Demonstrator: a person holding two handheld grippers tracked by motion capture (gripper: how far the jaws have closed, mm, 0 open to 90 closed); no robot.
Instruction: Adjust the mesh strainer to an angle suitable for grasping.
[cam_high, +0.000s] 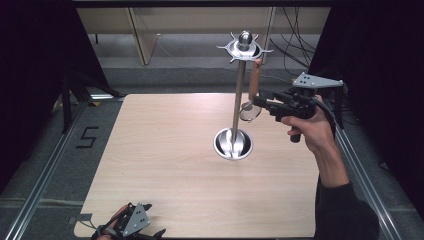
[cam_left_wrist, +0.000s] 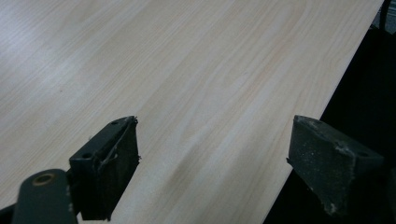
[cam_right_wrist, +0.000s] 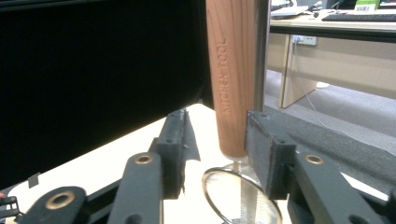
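Above the bench (cam_high: 165, 165) my strainer (cam_high: 254, 85) hangs upright, handle up, between my parted right tongs (cam_high: 260, 100); left tongs (cam_left_wrist: 215, 168) gape

"KITCHEN TOOL" on wooden handle (cam_right_wrist: 231, 79); "5" on floor (cam_high: 87, 137).

The right gripper (cam_high: 259, 101) is black, pistol-shaped, topped by a grey three-cornered plate (cam_high: 316, 81) with dark dots. Its jaws are black blocks on arms with brass-coloured rivets. The left gripper (cam_high: 150, 234) carries a similar grey plate; its jaw pads look worn and frayed. A dark sleeve (cam_high: 345, 212) covers the right forearm.
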